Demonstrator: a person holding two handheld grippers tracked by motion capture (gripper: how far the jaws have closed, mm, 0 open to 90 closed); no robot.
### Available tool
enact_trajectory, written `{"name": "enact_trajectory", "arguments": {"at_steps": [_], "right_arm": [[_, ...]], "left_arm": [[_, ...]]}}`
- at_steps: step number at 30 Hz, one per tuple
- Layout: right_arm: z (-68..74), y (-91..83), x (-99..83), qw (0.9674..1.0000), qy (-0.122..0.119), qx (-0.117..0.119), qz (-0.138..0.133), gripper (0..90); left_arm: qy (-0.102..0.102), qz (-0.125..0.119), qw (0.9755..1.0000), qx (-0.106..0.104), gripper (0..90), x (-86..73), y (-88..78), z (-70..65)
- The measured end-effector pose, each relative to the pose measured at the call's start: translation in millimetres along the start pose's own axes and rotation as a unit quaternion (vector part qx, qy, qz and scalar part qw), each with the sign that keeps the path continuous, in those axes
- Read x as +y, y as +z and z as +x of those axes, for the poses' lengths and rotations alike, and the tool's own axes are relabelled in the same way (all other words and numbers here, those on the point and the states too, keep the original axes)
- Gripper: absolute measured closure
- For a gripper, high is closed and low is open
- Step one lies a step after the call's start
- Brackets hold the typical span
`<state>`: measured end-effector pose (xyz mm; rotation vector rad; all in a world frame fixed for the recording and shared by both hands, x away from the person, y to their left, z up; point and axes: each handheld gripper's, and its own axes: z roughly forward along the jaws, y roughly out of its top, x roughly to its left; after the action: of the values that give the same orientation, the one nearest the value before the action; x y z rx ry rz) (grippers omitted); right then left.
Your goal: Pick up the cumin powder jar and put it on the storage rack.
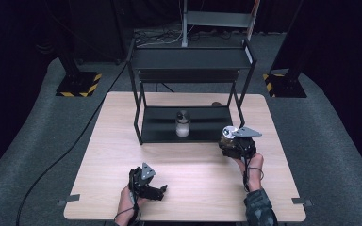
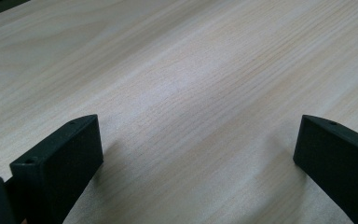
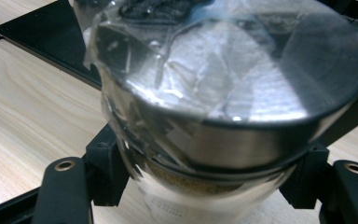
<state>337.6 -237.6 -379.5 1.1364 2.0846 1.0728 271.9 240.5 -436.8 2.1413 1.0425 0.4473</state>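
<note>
My right gripper (image 1: 236,144) is shut on a glass jar (image 1: 227,134) with a shiny metal lid, just off the front right corner of the black rack (image 1: 160,129). In the right gripper view the jar (image 3: 242,79) looms close. It has clear film over its lid and brownish contents, and a black jaw presses on each side of its body. A second jar (image 1: 183,123) with white contents stands upright on the rack's bottom shelf. My left gripper (image 1: 156,190) rests low over the wooden table (image 1: 188,174) near the front edge. Its jaws are open (image 2: 198,154) with bare wood between them.
The rack has an upper shelf (image 1: 191,59) over the bottom one, on thin black posts. A small brown object (image 1: 215,104) lies on the table behind the rack. The rack's bottom shelf edge (image 3: 42,37) runs behind the held jar. Stands and cables sit on the floor beyond.
</note>
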Motion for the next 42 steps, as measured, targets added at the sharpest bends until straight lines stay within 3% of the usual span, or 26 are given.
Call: {"name": "enact_trajectory", "arguments": {"at_steps": [42], "right_arm": [[-7.7,34.1,32.0,0.9998,-0.009,0.013,0.009,30.0]], "left_arm": [[0.000,-0.001,1.0000,-0.001,1.3,-0.2,0.0,0.4]]}}
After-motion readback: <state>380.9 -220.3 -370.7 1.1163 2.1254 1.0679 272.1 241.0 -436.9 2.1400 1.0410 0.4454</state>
